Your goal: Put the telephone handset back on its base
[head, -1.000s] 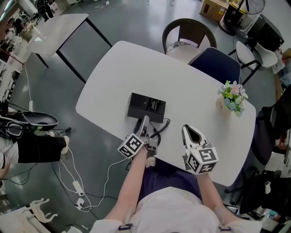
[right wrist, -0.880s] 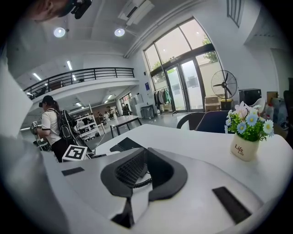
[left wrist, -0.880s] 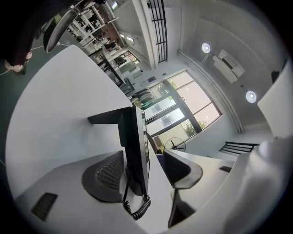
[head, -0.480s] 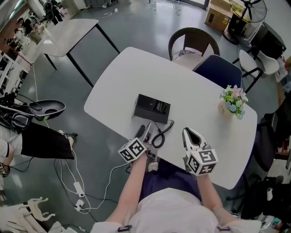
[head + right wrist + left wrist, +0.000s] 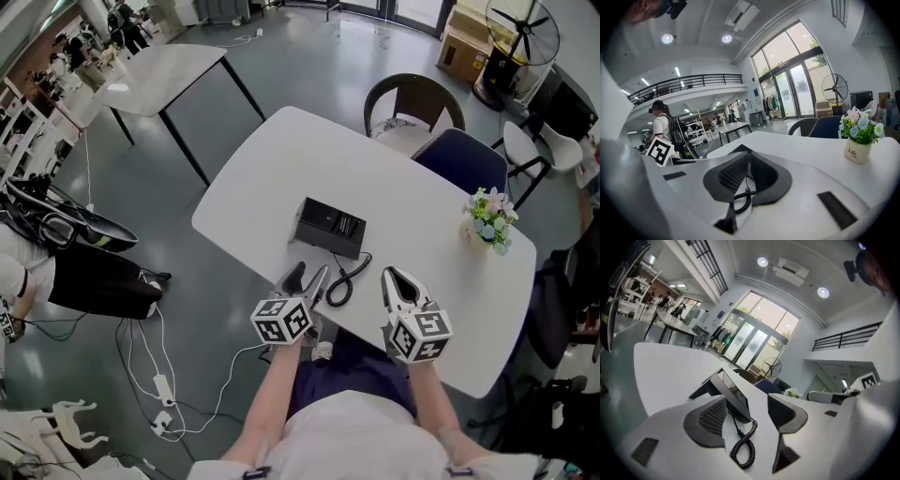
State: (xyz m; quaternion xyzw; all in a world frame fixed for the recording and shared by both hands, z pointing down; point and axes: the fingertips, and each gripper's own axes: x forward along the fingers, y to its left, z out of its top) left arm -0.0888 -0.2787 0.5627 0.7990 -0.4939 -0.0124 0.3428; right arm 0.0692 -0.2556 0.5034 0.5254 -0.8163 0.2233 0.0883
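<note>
The black telephone base (image 5: 330, 227) sits mid-table on the white table (image 5: 272, 169). The handset seems to lie on the base's left part; black on black, I cannot tell it apart clearly. Its coiled cord (image 5: 342, 281) loops on the table in front of the base. My left gripper (image 5: 307, 275) hovers just short of the base near the table's front edge, open with nothing between its jaws. In the left gripper view (image 5: 747, 401) the base (image 5: 727, 389) and cord (image 5: 743, 451) lie ahead. My right gripper (image 5: 390, 275) rests beside the cord, shut and empty (image 5: 746, 157).
A small pot of flowers (image 5: 487, 220) stands at the table's right end. Two chairs (image 5: 412, 103) are at the far side. A second table (image 5: 164, 75) stands at the back left. Cables (image 5: 155, 375) and a person (image 5: 84, 281) are on the floor side, left.
My left gripper has drawn back from the base's front edge toward me and its jaws stand wider. The right gripper has stayed put. The head view has shifted.
</note>
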